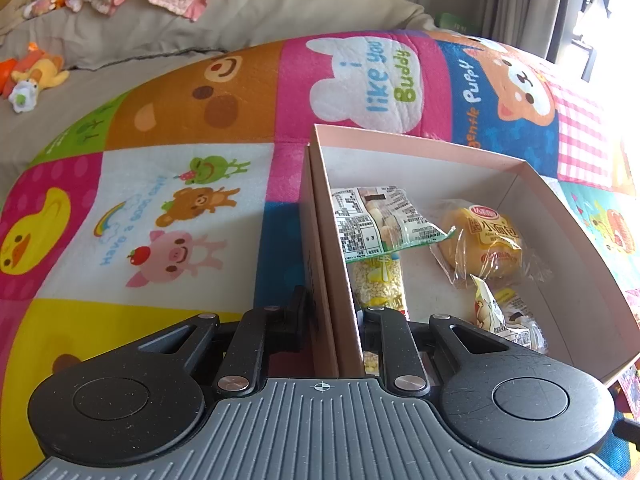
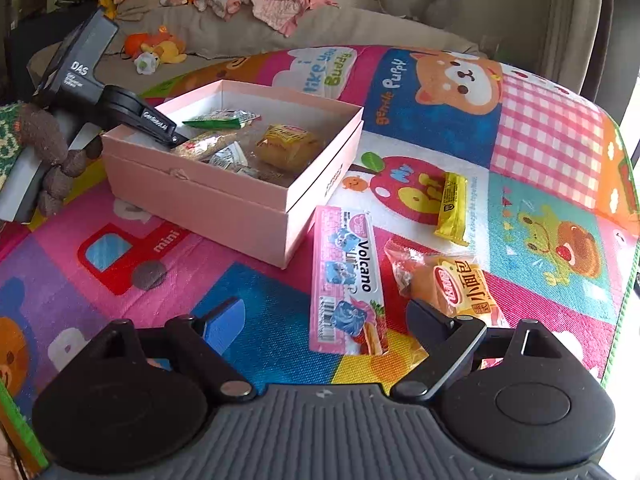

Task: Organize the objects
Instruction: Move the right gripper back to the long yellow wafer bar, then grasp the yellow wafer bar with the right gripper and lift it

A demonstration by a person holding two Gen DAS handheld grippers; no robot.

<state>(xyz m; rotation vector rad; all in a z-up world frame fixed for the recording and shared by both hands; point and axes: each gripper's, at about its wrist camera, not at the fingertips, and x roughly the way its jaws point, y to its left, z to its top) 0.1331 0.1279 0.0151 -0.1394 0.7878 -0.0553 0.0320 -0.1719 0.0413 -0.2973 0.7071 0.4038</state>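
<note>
A pink cardboard box point(image 1: 532, 184) stands open on a cartoon play mat. My left gripper point(image 1: 334, 308) is shut on its left wall, one finger outside and one inside. Inside the box lie a white-and-green snack packet point(image 1: 384, 220), a wrapped yellow bun point(image 1: 484, 240), a puffed-grain bar point(image 1: 380, 284) and a small packet point(image 1: 508, 320). My right gripper point(image 2: 326, 316) hovers open in front of the box point(image 2: 224, 200). The lower end of a pink Volcano packet point(image 2: 348, 264) lies between its fingers, untouched. A second wrapped bun point(image 2: 460, 284) rests by the right finger. A yellow bar point(image 2: 452, 208) lies farther back.
The play mat point(image 2: 552, 152) covers the whole work surface. Behind it is a beige sofa point(image 1: 248, 12) with crumpled clothes point(image 2: 276, 0) and an orange-and-yellow plush toy point(image 2: 156, 48). Something brown and fuzzy point(image 2: 52, 152) sits by the left gripper's handle point(image 2: 76, 68).
</note>
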